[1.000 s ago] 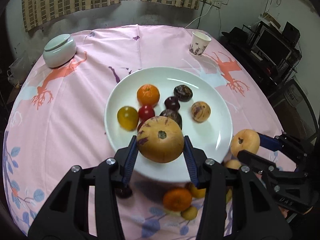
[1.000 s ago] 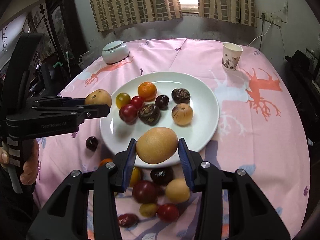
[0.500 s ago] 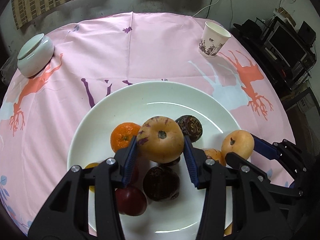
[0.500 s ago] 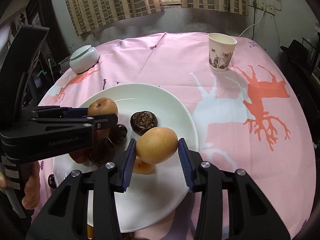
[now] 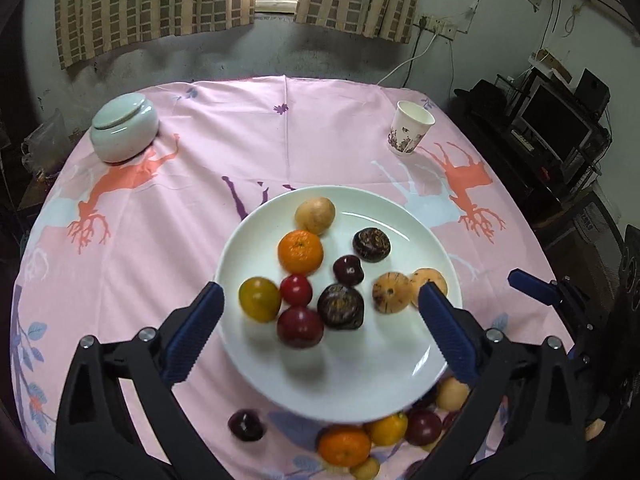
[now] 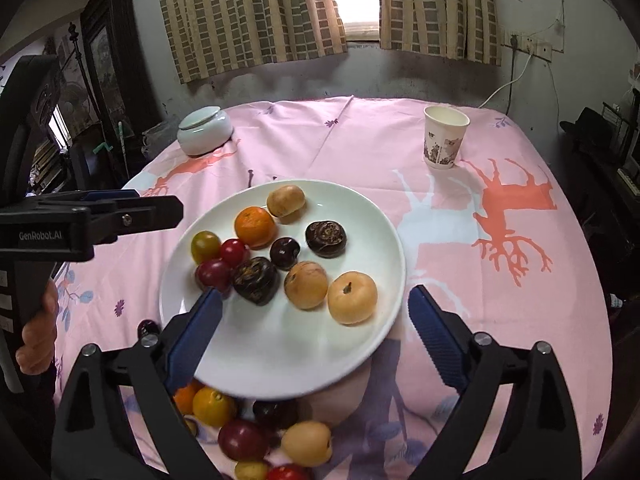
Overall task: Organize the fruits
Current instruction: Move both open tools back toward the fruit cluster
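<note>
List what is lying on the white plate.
On the white plate: one orange, three tan round fruits, one of them, two wrinkled dark fruits, a dark plum, two red fruits and a yellow-green one. The gripper fingers cover the plate's near edge.

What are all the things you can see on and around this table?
plate: one, white, middle of the table.
fruits on the plate: ten; three tan, one orange, one yellow-green, two red, three dark.
loose fruits: several; orange, red, tan, dark; on the cloth by the plate's near edge, partly hidden.
paper cup: one, white with a print, far right.
lidded jar: one, pale green, far left.
tablecloth: one, pink with deer prints.
curtains: two, brown checked, at the window.
left gripper: black, blue pads, over the plate; jaws have just been opening, nothing between them.
right gripper: the same, also empty.
hand: one, holding the left gripper's handle.
</note>
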Action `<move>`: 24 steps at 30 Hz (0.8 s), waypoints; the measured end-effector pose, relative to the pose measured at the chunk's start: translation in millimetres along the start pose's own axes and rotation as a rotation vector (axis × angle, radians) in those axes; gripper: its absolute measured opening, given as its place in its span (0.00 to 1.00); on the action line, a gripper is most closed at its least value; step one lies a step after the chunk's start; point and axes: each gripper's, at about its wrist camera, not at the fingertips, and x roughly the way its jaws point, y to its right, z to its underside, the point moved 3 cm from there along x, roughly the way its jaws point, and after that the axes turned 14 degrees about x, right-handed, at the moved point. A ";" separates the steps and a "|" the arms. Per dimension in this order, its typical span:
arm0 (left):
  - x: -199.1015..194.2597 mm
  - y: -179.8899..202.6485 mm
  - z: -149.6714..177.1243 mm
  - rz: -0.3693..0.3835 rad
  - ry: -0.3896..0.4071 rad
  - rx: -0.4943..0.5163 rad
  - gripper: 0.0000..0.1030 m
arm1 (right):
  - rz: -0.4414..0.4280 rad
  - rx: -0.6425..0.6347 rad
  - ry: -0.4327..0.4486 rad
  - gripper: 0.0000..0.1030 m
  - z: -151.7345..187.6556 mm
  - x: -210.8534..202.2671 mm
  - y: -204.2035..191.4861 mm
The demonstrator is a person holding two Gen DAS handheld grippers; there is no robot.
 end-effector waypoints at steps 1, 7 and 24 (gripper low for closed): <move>-12.6 -1.4 12.0 -0.015 0.010 -0.006 0.98 | -0.001 -0.009 0.004 0.96 9.2 -10.6 -3.5; -59.4 6.0 118.0 -0.137 0.059 -0.031 0.98 | -0.016 0.005 -0.022 0.98 97.1 -57.8 -13.5; -71.3 3.2 226.3 -0.081 -0.015 -0.114 0.98 | -0.035 0.027 -0.093 0.70 168.2 -37.6 -47.2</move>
